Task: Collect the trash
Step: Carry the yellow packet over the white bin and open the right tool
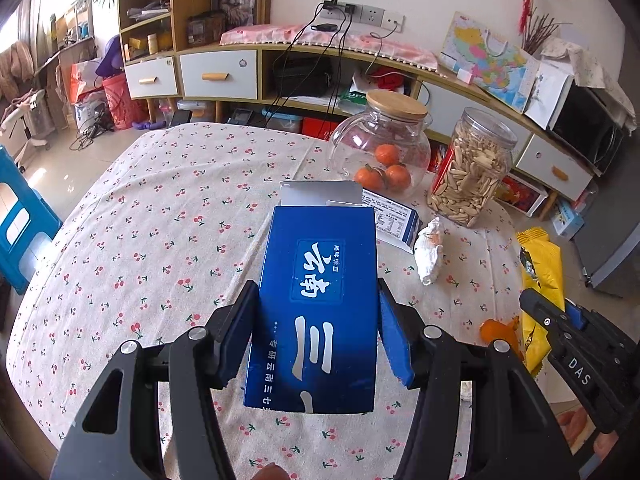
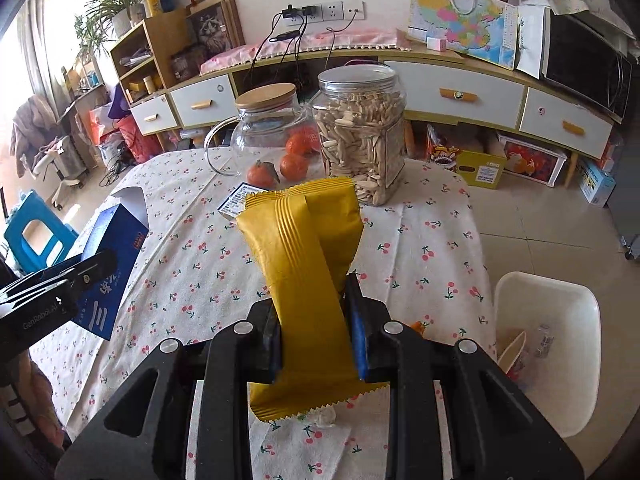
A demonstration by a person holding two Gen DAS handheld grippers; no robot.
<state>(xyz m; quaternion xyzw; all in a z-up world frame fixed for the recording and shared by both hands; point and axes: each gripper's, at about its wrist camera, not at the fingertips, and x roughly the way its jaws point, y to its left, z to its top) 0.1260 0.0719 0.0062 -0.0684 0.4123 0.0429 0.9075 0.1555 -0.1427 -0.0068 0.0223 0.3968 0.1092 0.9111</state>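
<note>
Between the left claw point(image 1: 316, 332) pads sits an opened blue cardboard carton point(image 1: 316, 312), clamped at its side walls; light, crushable, so gentle pressure seems wise. Right view: right claw point(image 2: 314, 324) pinches a crinkly yellow foil wrapper point(image 2: 304, 264) mid-length; white plastic bin point(image 2: 548, 292) lower right.

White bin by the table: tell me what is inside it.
The white bin on the floor holds a few scraps: a beige paper piece and a clear crumpled wrapper. Its near wall and the right claw hide the bottom.
</note>
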